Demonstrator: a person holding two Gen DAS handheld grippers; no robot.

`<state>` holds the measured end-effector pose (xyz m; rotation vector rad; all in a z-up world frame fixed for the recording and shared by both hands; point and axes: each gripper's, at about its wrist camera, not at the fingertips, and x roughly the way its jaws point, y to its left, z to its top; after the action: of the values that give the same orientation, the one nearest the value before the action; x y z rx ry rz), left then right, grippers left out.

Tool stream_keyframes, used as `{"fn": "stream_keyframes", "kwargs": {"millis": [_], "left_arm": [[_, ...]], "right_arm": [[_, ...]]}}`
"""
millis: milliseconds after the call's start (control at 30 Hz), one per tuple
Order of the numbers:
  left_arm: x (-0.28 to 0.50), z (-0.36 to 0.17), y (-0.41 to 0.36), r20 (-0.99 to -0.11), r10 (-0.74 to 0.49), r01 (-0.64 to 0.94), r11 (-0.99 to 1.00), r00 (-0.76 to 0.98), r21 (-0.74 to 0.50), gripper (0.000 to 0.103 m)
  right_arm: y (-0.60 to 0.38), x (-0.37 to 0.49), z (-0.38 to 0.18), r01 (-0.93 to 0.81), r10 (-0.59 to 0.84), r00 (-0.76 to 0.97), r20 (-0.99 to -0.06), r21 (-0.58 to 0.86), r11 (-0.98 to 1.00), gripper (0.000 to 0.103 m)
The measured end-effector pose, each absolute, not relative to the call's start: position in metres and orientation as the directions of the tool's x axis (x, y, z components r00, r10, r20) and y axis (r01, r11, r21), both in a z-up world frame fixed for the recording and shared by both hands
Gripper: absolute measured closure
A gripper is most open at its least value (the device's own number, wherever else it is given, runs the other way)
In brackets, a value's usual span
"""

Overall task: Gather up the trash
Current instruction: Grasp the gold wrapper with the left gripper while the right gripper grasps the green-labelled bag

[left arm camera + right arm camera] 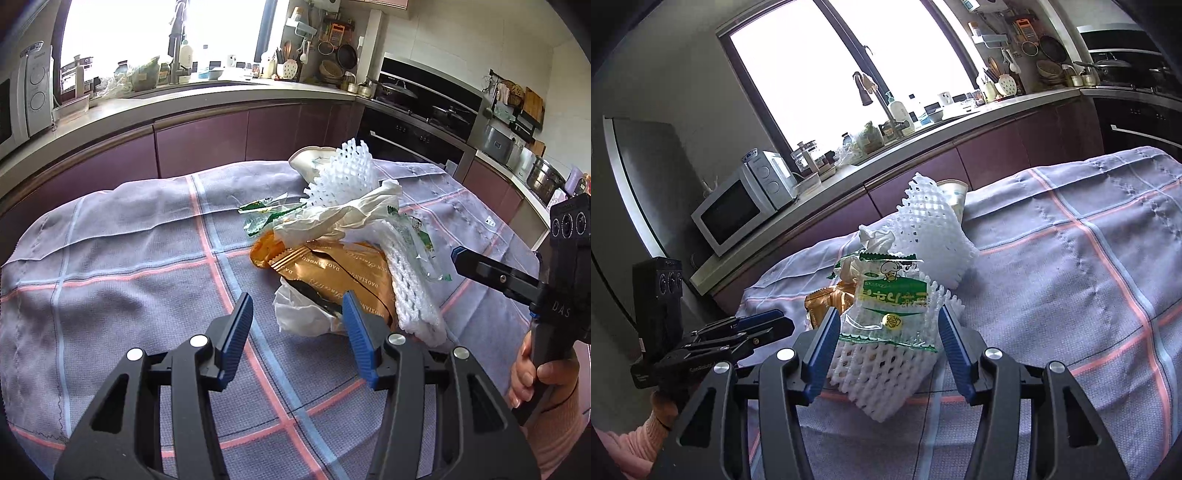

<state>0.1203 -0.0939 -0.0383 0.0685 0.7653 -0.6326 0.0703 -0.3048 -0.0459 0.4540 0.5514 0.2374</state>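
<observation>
1. The left gripper (297, 317) is wide open and holds nothing. It stands low over the checked cloth (122, 295), and its right finger is just beside the near edge of the trash pile.
2. The right gripper (886, 332) is also wide open. The near foam net (882, 373) with the green-printed plastic bag (890, 306) on top sits between its two fingers, but I cannot tell if the pads touch it.
3. Nearest to the left gripper is a crumpled white plastic piece (299, 314). I judge it very light and soft; it will fold under the pads, so a pinch on a thick crease is better than on a thin edge.
4. Behind it lies the gold foil wrapper (332, 273). It looks smooth and probably slippery, light and easy to crush. I would take it at the serrated end, where the layers are sealed together.
5. The foam net seems springy and almost without weight. It gives good grip because the mesh is rough, but it compresses a lot, so the fingers must close far.
6. Over the wrapper lies a crumpled white tissue (354, 218), which is soft and may tear.
7. Farther is a second foam net (343, 173), standing up, and behind it a paper cup (306, 160) lying on its side, thin and easy to dent.
8. All the trash is together in one heap near the middle of the cloth.
</observation>
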Motion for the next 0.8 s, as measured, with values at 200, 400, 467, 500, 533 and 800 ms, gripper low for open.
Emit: {"fn": "stream_keyframes", "kwargs": {"millis": [200, 400, 467, 500, 533, 800], "left_arm": [[0.144, -0.044, -0.108, -0.700, -0.507, 0.555, 0.810, 0.504, -0.187, 0.053], [0.159, -0.052, -0.114, -0.710, -0.546, 0.559, 0.788, 0.445, -0.256, 0.061], [0.160, -0.053, -0.117, -0.709, -0.555, 0.564, 0.782, 0.435, -0.266, 0.068], [0.160, -0.053, -0.119, -0.708, -0.556, 0.565, 0.781, 0.435, -0.266, 0.069], [0.160, -0.053, -0.120, -0.706, -0.558, 0.568, 0.779, 0.435, -0.266, 0.072], [0.148, -0.045, -0.120, -0.672, -0.595, 0.586, 0.758, 0.441, -0.287, 0.095]], "right_arm": [[-0.311, 0.078, -0.049, -0.108, 0.372, 0.816, -0.442, 0.515, 0.850, 0.050], [-0.312, 0.083, -0.056, -0.111, 0.404, 0.800, -0.444, 0.552, 0.826, 0.050], [-0.312, 0.084, -0.058, -0.115, 0.413, 0.796, -0.442, 0.561, 0.820, 0.050], [-0.312, 0.085, -0.058, -0.118, 0.419, 0.793, -0.442, 0.563, 0.818, 0.050], [-0.311, 0.085, -0.059, -0.118, 0.421, 0.791, -0.443, 0.564, 0.817, 0.050], [-0.308, 0.086, -0.060, -0.135, 0.441, 0.784, -0.437, 0.573, 0.808, 0.078]]}}
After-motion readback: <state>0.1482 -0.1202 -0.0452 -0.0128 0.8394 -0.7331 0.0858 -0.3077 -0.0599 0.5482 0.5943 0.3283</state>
